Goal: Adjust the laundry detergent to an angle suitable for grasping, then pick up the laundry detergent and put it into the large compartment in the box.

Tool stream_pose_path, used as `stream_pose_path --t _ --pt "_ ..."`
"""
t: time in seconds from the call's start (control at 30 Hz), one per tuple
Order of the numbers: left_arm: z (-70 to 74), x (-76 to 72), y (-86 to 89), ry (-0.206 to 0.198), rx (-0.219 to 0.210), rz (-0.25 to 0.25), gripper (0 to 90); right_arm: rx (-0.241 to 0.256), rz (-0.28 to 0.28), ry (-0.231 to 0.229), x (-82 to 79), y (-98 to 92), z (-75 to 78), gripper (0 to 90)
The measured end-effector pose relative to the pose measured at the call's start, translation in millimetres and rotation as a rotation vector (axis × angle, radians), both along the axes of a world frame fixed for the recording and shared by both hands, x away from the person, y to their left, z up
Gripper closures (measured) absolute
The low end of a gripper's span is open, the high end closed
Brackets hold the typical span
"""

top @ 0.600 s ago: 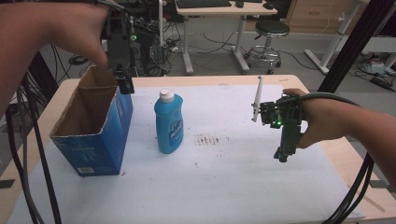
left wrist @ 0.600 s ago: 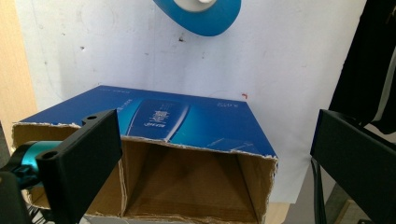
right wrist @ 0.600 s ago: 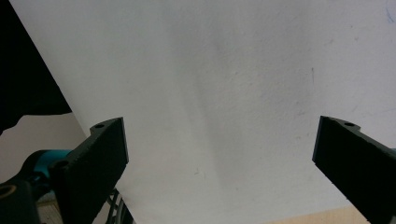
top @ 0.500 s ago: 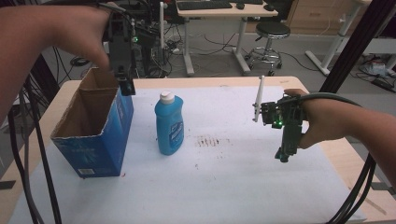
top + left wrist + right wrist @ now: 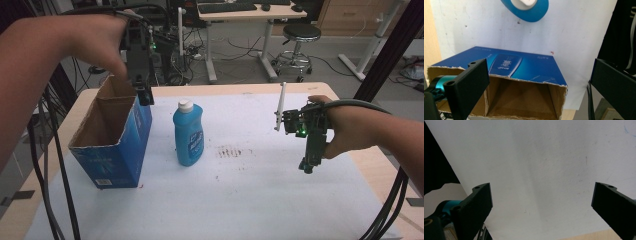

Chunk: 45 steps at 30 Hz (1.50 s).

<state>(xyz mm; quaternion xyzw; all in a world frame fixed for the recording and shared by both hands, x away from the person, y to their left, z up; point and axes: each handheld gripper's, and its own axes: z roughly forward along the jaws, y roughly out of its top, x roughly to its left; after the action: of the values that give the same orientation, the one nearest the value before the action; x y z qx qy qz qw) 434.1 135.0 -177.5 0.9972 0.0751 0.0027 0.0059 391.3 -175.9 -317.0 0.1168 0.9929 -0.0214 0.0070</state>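
A blue cardboard box with its top torn open stands at the table's left. Beside it on the right, a blue bottle with a white cap stands upright. My left gripper hangs over the box's far right corner, jaws pointing down. In the left gripper view the gripper is open, with the box beneath it and the bottle beyond. My right gripper hovers over the table's right side. In the right gripper view the gripper is open and holds nothing.
A white sheet covers the wooden table. A patch of brown marks lies right of the bottle. Black cables trail off both forearms. A stool and desks stand beyond the far edge.
My left gripper has edged slightly right and down toward the box's far corner. The right gripper, bottle and box have stayed put.
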Motion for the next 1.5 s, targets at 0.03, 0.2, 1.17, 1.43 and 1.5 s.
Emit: stream_pose_path --t 0.03,0.2,1.17,1.43,1.5 --pt "0.1 0.0 -0.1 0.001 0.0 -0.001 2.0 0.0 -0.001 -0.001 -0.1 0.0 -0.1 2.3" --pt "-2.9 0.6 -1.7 0.001 0.024 -0.011 2.0 0.004 -0.008 -0.008 -1.3 0.0 1.0 2.3" --pt "-9.6 2.6 -6.2 0.025 0.055 0.158 2.0 0.001 -0.003 0.007 3.7 -7.9 -8.1 2.3" --pt "-5.7 -7.5 -14.3 0.019 0.054 0.293 2.0 0.007 0.029 0.001 -2.8 -5.2 -6.2 2.3" --pt "-4.5 -8.9 -15.5 0.01 0.056 0.341 2.0 0.013 0.036 -0.006 -4.1 -5.1 -5.3 2.3"
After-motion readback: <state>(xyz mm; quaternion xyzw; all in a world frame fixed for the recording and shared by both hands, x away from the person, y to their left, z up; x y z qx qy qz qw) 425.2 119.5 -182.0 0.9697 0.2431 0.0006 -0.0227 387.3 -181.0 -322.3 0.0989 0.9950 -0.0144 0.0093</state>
